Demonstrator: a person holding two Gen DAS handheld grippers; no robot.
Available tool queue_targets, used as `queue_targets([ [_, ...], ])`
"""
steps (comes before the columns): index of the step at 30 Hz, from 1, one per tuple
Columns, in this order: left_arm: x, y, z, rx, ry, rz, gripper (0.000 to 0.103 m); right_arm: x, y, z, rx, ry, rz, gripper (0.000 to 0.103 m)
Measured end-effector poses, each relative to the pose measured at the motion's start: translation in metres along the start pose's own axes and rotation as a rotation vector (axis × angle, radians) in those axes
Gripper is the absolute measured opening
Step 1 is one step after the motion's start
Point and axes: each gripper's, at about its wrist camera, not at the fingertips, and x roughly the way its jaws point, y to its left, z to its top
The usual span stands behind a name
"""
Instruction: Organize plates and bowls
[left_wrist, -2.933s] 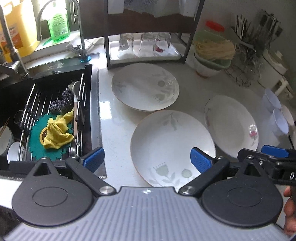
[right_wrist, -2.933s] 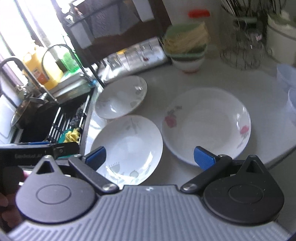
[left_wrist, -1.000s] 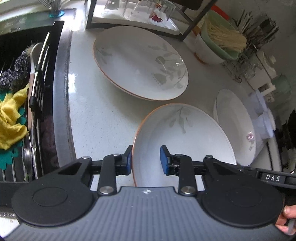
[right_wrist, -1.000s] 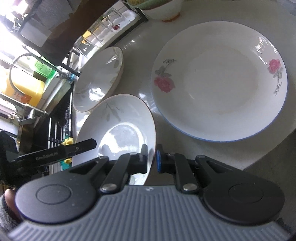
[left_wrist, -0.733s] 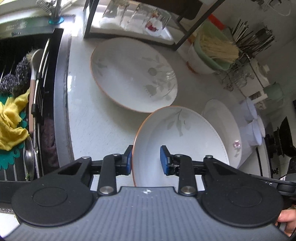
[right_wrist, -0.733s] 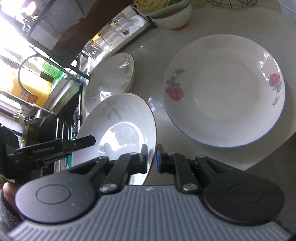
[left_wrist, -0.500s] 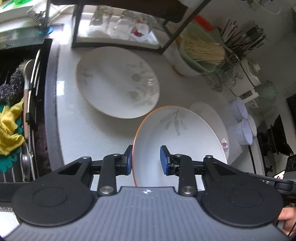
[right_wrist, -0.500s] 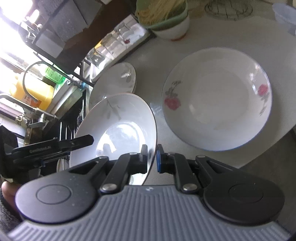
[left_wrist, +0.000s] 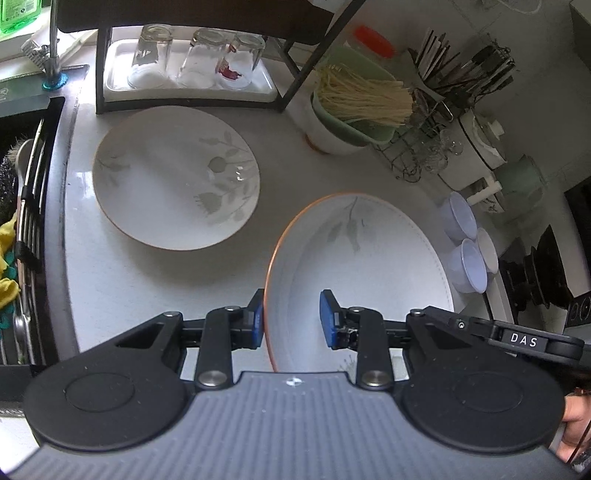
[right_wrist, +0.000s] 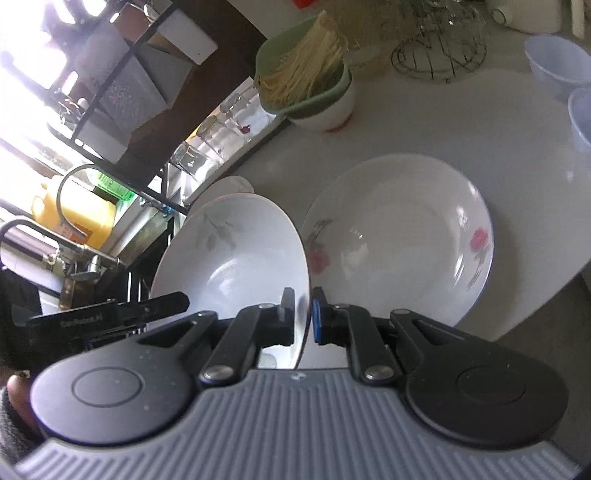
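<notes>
A white leaf-pattern plate with an orange rim (left_wrist: 362, 266) (right_wrist: 236, 258) hangs tilted above the counter, held from both sides. My left gripper (left_wrist: 291, 321) is shut on its left rim. My right gripper (right_wrist: 303, 317) is shut on the opposite rim. A second leaf-pattern plate (left_wrist: 173, 177) lies flat on the white counter (left_wrist: 122, 280) in front of the glass rack; only its edge (right_wrist: 225, 184) shows in the right wrist view. A rose-pattern plate (right_wrist: 402, 236) lies on the counter to the right, hidden behind the held plate in the left wrist view.
A dark rack with upturned glasses (left_wrist: 192, 59) stands at the back. A green bowl of noodles (left_wrist: 354, 107) (right_wrist: 306, 85) sits beside it. Lilac small bowls (left_wrist: 465, 243) (right_wrist: 557, 62) are at the right. The sink with its drying rails (left_wrist: 26, 206) lies left. A hand (left_wrist: 572, 417) shows at the right edge.
Both grippers have risen with the plate between them; it now hangs higher over the counter, and the flat leaf plate and rack look farther away.
</notes>
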Motion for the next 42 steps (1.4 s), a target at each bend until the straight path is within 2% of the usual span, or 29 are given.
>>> queue_targets([
  [12,0.055,-0.035,-0.007,-0.036,0.064,0.070,0.034,0.015,-0.056,0.020,0.009,0.103,0.005,0.012],
  [18,0.079,-0.047,0.000,-0.056,0.061,0.099,0.034,0.024,-0.071,0.038,-0.046,0.100,-0.014,0.012],
  [25,0.103,-0.064,0.015,-0.007,0.070,0.158,0.034,0.034,-0.090,0.054,-0.052,0.088,-0.010,0.012],
  [32,0.131,-0.077,0.022,0.029,0.122,0.192,0.035,0.041,-0.104,0.068,-0.071,0.078,-0.046,0.013],
  [42,0.152,-0.094,0.023,0.117,0.172,0.263,0.035,0.047,-0.115,0.074,-0.072,0.077,-0.052,0.013],
])
